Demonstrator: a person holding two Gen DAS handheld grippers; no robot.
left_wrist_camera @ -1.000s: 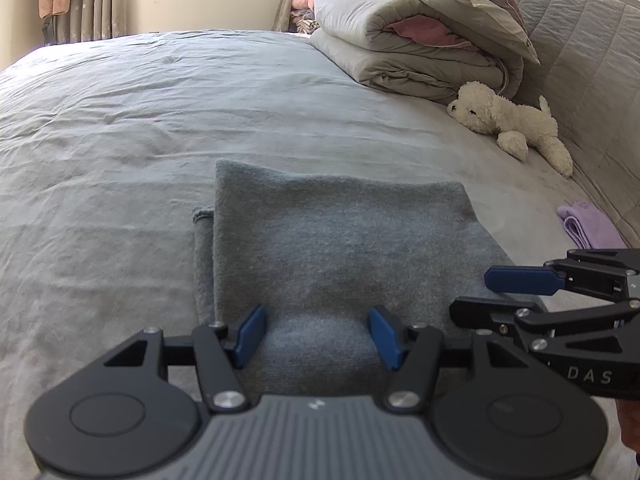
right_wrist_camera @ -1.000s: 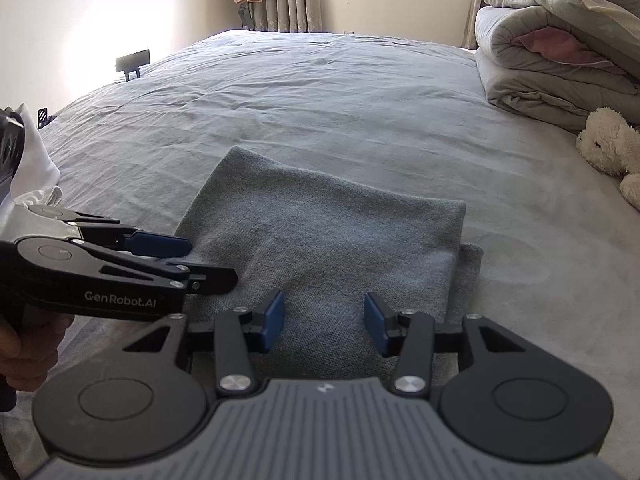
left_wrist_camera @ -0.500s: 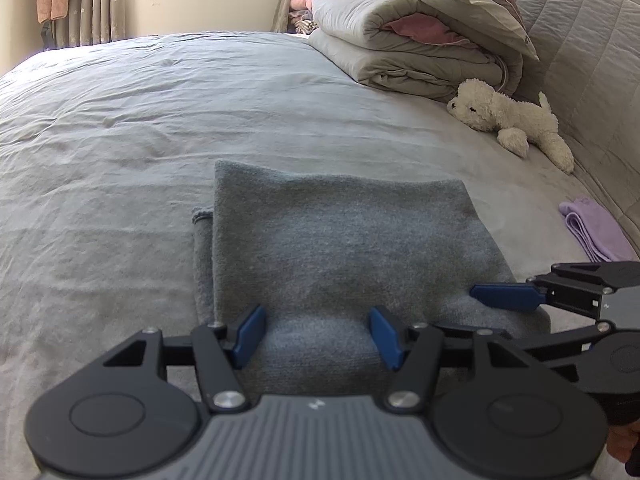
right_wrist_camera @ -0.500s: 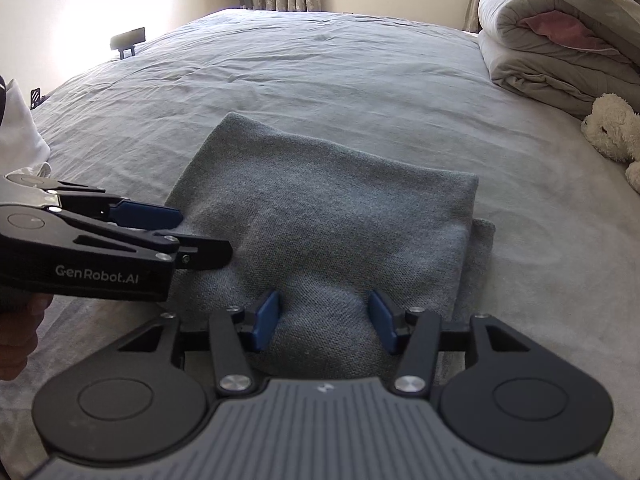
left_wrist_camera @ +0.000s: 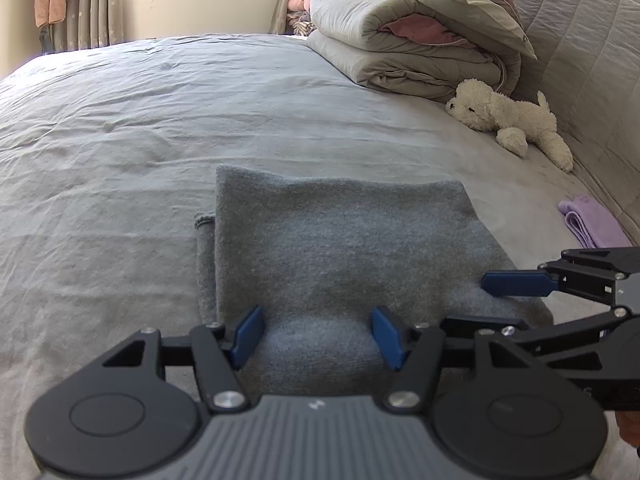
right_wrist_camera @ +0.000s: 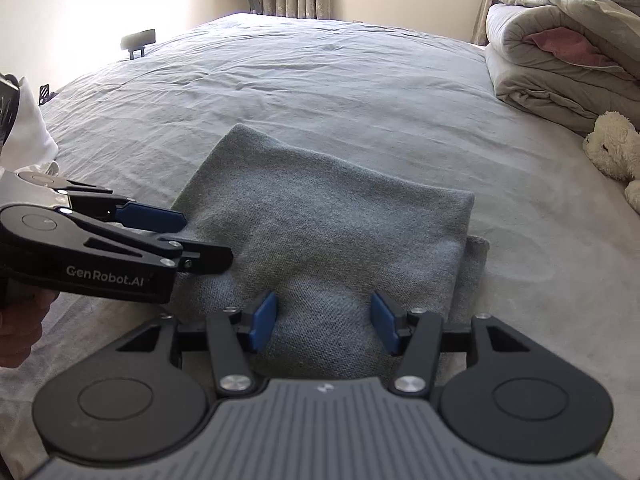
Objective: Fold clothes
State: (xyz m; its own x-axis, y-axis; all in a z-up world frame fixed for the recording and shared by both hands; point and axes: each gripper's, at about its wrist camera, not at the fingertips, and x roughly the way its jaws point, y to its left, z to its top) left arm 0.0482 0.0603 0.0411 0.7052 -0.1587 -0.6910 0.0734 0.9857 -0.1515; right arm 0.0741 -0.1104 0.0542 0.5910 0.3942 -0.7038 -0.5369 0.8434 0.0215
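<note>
- Left wrist view: my left gripper (left_wrist_camera: 318, 336) sits at 6 o'clock over the near edge of the folded sweater (left_wrist_camera: 340, 248), jaws apart, pads clear of the knit.
- My right gripper (right_wrist_camera: 324, 322) is just as low at the same edge; its jaws have just been opening, with a hump of knit between them, unpinched.
- I judge both are parted to let the fold settle flat on the bed (left_wrist_camera: 120, 140).
- Quilts (left_wrist_camera: 408, 48) and a plush dog (left_wrist_camera: 508, 120) at 1 to 2 o'clock lie well apart from the work.
- Hidden: the sweater's near hem under both gripper bodies; a lower layer peeks out at one side only; a lilac cloth (left_wrist_camera: 588, 220) is part covered.
</note>
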